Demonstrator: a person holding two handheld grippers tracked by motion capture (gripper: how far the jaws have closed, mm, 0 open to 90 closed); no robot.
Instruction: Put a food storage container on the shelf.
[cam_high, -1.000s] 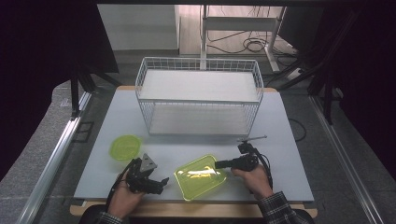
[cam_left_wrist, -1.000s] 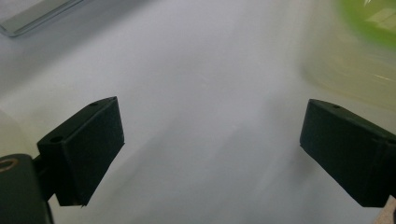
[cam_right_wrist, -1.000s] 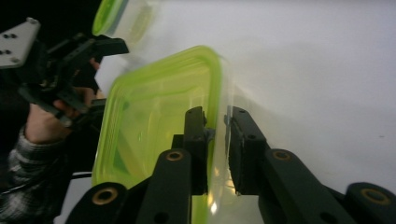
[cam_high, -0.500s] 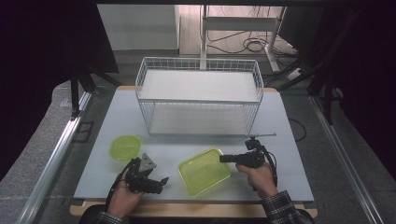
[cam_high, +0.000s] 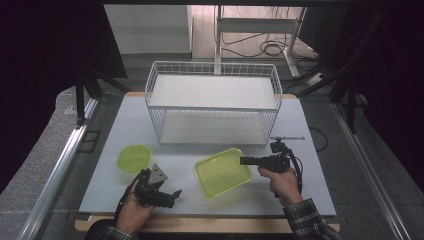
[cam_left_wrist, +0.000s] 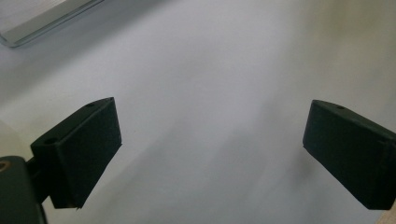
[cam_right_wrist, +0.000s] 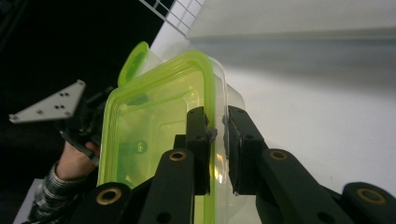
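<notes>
On the table I see the wire basket at 12 o'clock. The green container sits at centre, tilted, near the basket's front. At 9 o'clock lies the round green lid. My right gripper at 3 o'clock clamps the container's rim between nearly closed jaws. My left gripper, at 7 o'clock, stands wide open, holding nothing.

My container: glossy clear-green plastic. Basket: white-coated wire. Tabletop: matt, smooth, wood edge. My jaws: matt blk plastic.
</notes>
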